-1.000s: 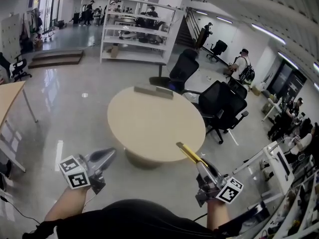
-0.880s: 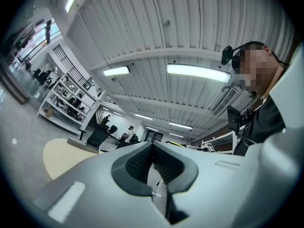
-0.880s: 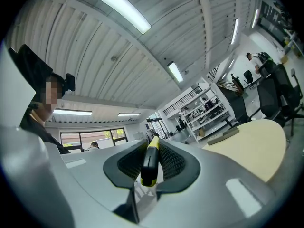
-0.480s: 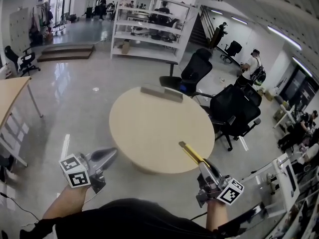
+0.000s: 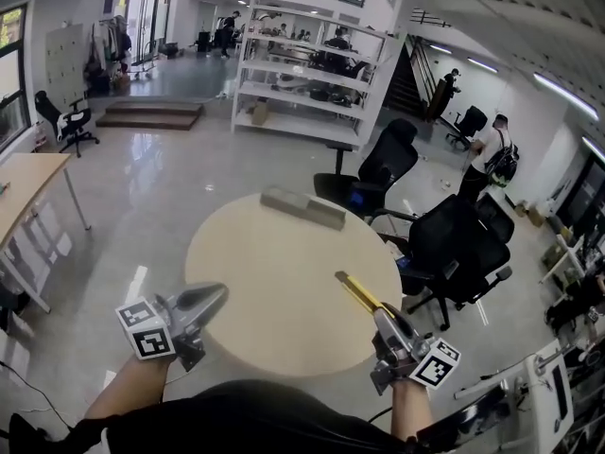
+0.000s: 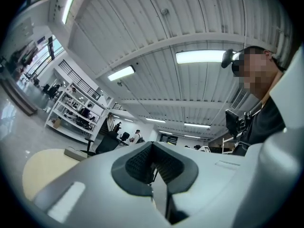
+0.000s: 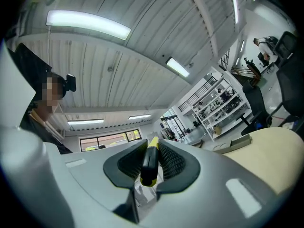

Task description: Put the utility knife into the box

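Note:
A yellow and black utility knife [image 5: 357, 293] sticks forward out of my right gripper [image 5: 383, 316], which is shut on it over the near right edge of the round beige table [image 5: 274, 282]. In the right gripper view the knife [image 7: 149, 161] lies clamped between the dark pads. A flat grey box [image 5: 302, 207] lies at the table's far edge, well ahead of both grippers. My left gripper [image 5: 210, 298] hovers at the near left edge, shut with nothing in it. In the left gripper view the box [image 6: 76, 153] shows small at the far left.
Black office chairs [image 5: 452, 249] stand close to the table's right and far sides. White shelving [image 5: 307, 83] fills the back of the room. A wooden desk [image 5: 24, 192] stands at the left, and people stand and walk in the distance.
Both grippers and my view have advanced toward the round table, which now looms larger with the grippers over its near edge. The knife stays clamped in the right gripper.

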The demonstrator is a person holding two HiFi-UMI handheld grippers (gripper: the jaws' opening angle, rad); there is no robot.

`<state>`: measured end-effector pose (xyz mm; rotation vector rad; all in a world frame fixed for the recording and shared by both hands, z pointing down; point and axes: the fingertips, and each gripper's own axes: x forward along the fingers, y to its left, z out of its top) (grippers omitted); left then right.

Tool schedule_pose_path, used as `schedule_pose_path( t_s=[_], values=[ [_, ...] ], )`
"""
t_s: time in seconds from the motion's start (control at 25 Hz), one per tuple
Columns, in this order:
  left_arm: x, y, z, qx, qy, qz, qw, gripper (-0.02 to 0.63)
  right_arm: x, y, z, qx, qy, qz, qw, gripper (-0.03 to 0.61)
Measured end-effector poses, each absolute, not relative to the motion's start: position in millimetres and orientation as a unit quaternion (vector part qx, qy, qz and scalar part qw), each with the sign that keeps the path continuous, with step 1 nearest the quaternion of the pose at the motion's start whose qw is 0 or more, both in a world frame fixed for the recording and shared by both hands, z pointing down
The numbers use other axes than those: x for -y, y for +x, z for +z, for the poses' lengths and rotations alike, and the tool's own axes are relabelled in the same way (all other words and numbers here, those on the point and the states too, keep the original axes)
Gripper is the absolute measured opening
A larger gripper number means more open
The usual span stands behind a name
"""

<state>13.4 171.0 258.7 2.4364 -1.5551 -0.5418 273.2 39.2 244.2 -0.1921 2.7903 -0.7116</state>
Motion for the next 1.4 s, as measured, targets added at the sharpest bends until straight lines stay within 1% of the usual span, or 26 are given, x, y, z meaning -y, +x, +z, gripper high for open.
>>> schedule_pose_path(
  t_s=[0.24,0.52,0.68,1.0,1.12,1.28,1.4],
  values=[
    [-114,44,266,0.529,0.824,-0.165,0.115,-0.002,22,298,260,-0.954,-0.061,-0.262,0.132,0.089],
    [-60,24,270,0.521,0.828,-0.161,0.128,-0.002,71,283,272,-0.949,-0.078,-0.278,0.128,0.087],
    [-20,-9,279,0.501,0.84,-0.164,0.132,-0.002,102,248,273,-0.95,-0.098,-0.271,0.12,0.087],
    [33,-125,287,0.463,0.86,-0.165,0.135,-0.002,132,137,264,-0.944,-0.141,-0.275,0.115,0.088],
    [49,-157,300,0.452,0.864,-0.166,0.147,-0.002,144,103,269,-0.941,-0.158,-0.279,0.108,0.087],
    [75,-185,316,0.449,0.864,-0.165,0.156,-0.002,164,74,275,-0.939,-0.161,-0.287,0.099,0.088],
    [94,-185,325,0.455,0.858,-0.172,0.163,-0.002,182,77,286,-0.937,-0.159,-0.297,0.094,0.087]
  ],
)
